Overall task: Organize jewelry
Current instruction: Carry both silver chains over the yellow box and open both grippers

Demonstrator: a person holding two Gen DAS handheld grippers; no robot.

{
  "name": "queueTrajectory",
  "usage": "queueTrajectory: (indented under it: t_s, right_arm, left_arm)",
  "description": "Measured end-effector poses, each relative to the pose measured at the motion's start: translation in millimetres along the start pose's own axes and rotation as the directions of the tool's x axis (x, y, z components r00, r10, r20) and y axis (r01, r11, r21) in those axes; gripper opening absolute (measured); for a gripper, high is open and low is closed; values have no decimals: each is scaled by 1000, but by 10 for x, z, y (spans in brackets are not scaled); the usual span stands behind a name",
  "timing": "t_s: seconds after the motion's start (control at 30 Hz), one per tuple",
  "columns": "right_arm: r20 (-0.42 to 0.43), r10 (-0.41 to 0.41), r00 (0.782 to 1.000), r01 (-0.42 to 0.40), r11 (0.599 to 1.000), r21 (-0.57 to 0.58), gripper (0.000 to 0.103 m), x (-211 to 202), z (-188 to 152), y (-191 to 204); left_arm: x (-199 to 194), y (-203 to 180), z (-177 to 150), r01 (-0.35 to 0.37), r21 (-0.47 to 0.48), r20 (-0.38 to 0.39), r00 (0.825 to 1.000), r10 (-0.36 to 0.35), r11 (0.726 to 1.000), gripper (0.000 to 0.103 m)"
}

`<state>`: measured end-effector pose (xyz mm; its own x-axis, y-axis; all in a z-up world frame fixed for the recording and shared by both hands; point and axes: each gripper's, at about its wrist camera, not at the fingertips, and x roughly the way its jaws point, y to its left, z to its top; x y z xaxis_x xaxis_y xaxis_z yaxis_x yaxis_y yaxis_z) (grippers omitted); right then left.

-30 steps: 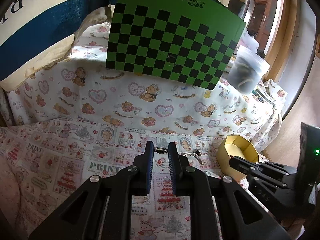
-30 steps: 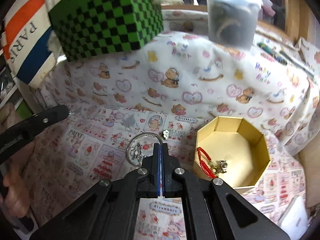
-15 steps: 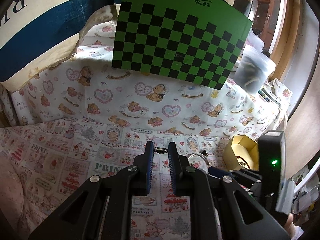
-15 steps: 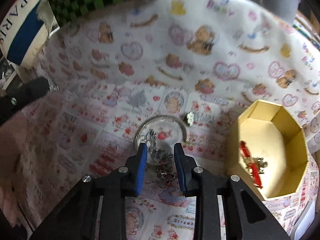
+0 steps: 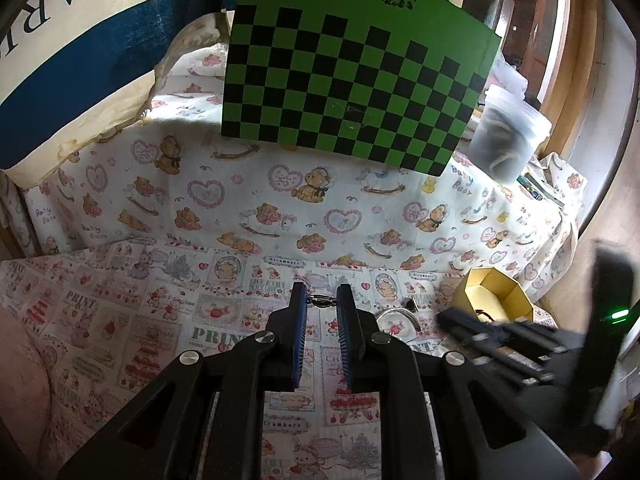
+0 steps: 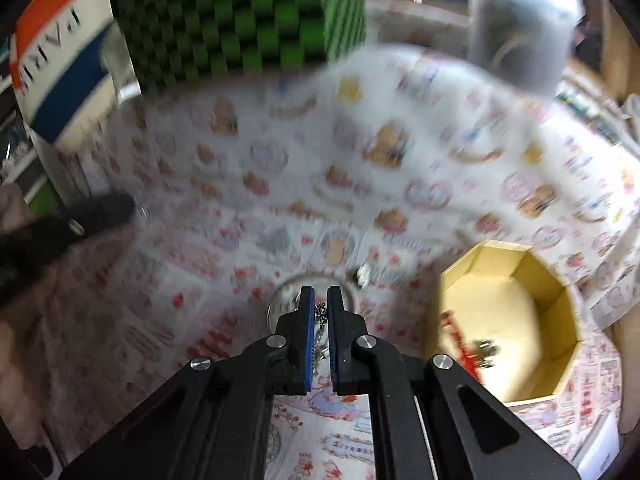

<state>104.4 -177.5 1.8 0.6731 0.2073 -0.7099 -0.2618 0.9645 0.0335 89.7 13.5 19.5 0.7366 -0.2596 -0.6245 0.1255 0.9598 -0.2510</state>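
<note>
R hand-held gripper [image 6: 319, 294]: jaws were spread either side of the charm bracelet [image 6: 320, 322] 0.5 s ago; now drawn in to a narrow gap w/ the chain links betw. the blue pads. Pinching the bracelet, I judge. Cannot tell if it is off the cloth yet. R view heavily motion-blurred vs. the sharp frame 1 s ago, so the R unit is moving fast.

Silver bangle [image 6: 310, 284] lies on the printed cloth [image 5: 120, 312] at the R fingertips, the chain inside its loop. Small charm [image 6: 363, 276] just beside the bangle, toward the gold octagonal box [image 6: 500, 396]. Box is open, near to the right; red bead bracelet [image 6: 460, 344] w/ metal bits already inside.

L hand-held gripper [image 5: 322, 292]: parted, unchanged over the last sec. A short metal link piece [image 5: 321, 301] sits betw. its tips; contact w/ pads unclear. It holds off to the left of the bangle.

Meaning: grasp step on the charm bracelet looks done. Next likely lift + carry to box. Risk: chain snags the bangle and drags it along.
</note>
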Motion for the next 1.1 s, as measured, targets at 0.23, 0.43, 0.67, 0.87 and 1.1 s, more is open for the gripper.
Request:
queueTrajectory:
  t_s: [0.23, 0.43, 0.67, 0.87, 1.1]
  right_arm:
    - [168, 29, 985, -27, 1000, -11, 7, -614, 184, -69]
    - [290, 101, 952, -106, 994, 3, 7, -1017, 232, -97]
    - [240, 77, 968, -90, 995, 42, 7, -1002, 189, -220]
    - [256, 89, 963, -107, 992, 59, 7, -1016, 115, -368]
    - [394, 2, 919, -46, 994, 102, 7, -1247, 36, -631]
  left_arm:
    - [-9, -11, 1, -3, 2, 1, 1000, 3, 1000, 14]
    - [-14, -22, -8, -5, 5, 3, 1000, 5, 1000, 14]
    - [-64, -48, -8, 7, 7, 23, 1000, -8, 1000, 14]
    - [-178, -112, -10, 53, 22, 76, 996, -55, 998, 14]
    - [-229, -324, -58, 142, 70, 95, 984, -149, 987, 14]
